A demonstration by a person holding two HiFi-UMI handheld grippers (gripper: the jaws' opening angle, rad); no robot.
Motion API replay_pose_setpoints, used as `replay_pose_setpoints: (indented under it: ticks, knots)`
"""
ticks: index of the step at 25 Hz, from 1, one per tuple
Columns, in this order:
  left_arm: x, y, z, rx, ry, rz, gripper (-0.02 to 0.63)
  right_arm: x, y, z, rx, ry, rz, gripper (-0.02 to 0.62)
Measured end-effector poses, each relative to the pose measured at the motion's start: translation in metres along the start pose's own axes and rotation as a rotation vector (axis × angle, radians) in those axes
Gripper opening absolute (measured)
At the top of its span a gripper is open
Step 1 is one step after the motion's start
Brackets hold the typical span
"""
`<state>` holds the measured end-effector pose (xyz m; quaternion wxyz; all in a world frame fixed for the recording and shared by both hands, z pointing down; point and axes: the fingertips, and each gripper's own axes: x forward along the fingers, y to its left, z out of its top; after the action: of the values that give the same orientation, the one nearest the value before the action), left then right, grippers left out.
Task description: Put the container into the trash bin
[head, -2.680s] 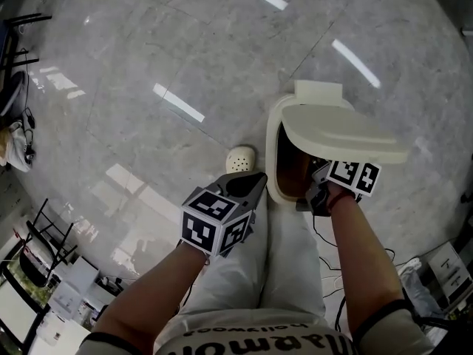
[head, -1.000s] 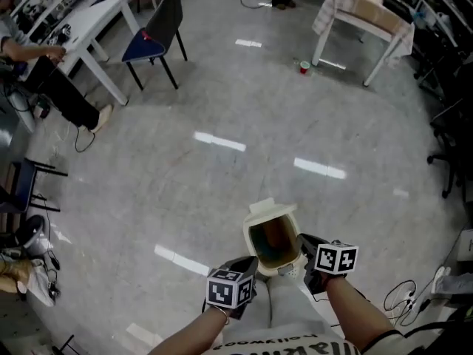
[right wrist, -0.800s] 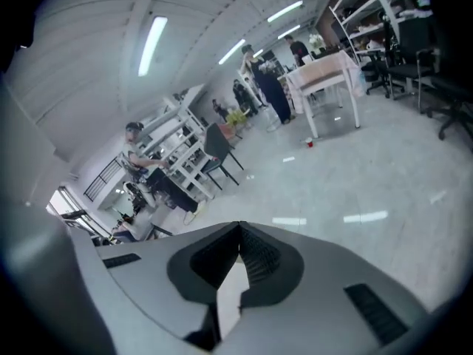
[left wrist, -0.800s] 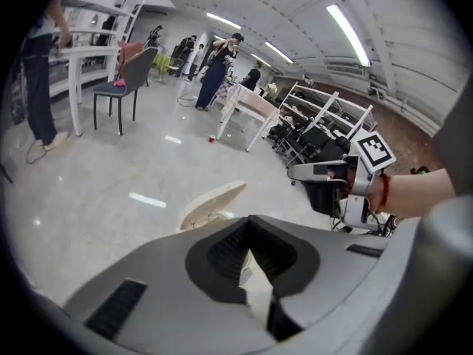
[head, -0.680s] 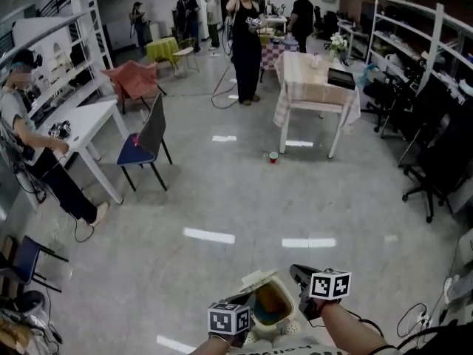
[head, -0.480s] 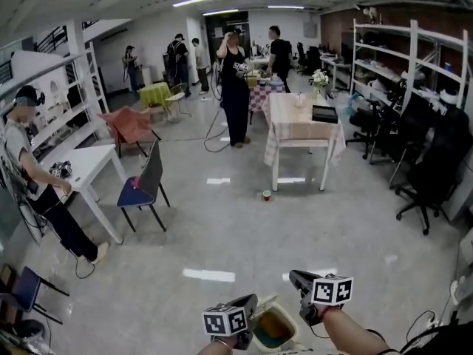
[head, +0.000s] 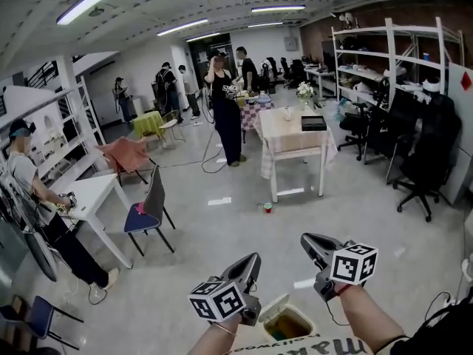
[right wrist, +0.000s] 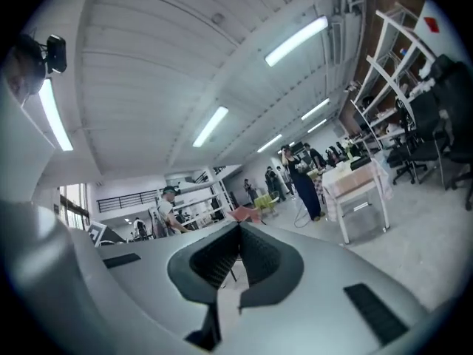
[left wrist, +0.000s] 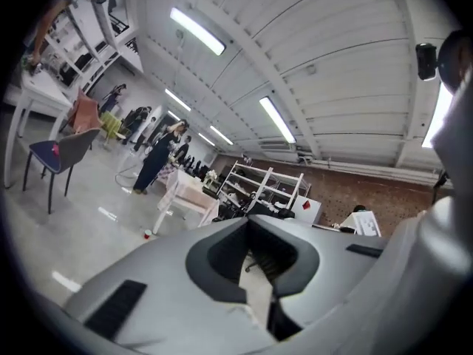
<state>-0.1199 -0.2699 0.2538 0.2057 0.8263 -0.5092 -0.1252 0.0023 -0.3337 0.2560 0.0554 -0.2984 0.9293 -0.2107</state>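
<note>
Head view: my left gripper (head: 251, 259) and right gripper (head: 309, 239) hover over the open trash bin (head: 287, 322), which stands on the floor between them. I can't make out the container.
Left gripper view: jaws pressed together, empty.
Right gripper view: likewise closed on nothing.

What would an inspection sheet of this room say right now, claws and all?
Surface: grey glossy floor.
Job's things: trash bin at the person's feet, lid open; container not made out.
Clutter: small red cup on the floor by a cloth-covered table.
Claws: left claw and right claw both shut, nothing in them.
Cables: thin cable hanging below the right claw.
Surroundings: chair, shelves, standing people.
</note>
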Motion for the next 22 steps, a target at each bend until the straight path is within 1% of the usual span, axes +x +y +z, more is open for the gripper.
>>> replay_pose_setpoints:
  ticks: [3,6,9,14,22]
  knots:
    - [-0.014,-0.018,0.020,0.078,-0.051,-0.018,0.005,-0.006,0.022,0.030,-0.043,-0.074,0.016,0.003]
    - [-0.026,-0.025,0.024,0.126,-0.076,-0.012,0.005,-0.012,0.033,0.049,-0.060,-0.132,0.026,0.003]
    - [-0.037,-0.022,0.020,0.123,-0.083,0.016,0.005,-0.014,0.036,0.050,-0.063,-0.140,0.034,0.003]
    - [-0.057,-0.008,0.018,0.113,-0.083,0.064,0.005,-0.001,0.046,0.034,-0.056,-0.104,0.050,0.002]
    - [-0.065,-0.001,0.009,0.099,-0.073,0.094,0.005,0.007,0.048,0.012,-0.039,-0.050,0.065,0.002]
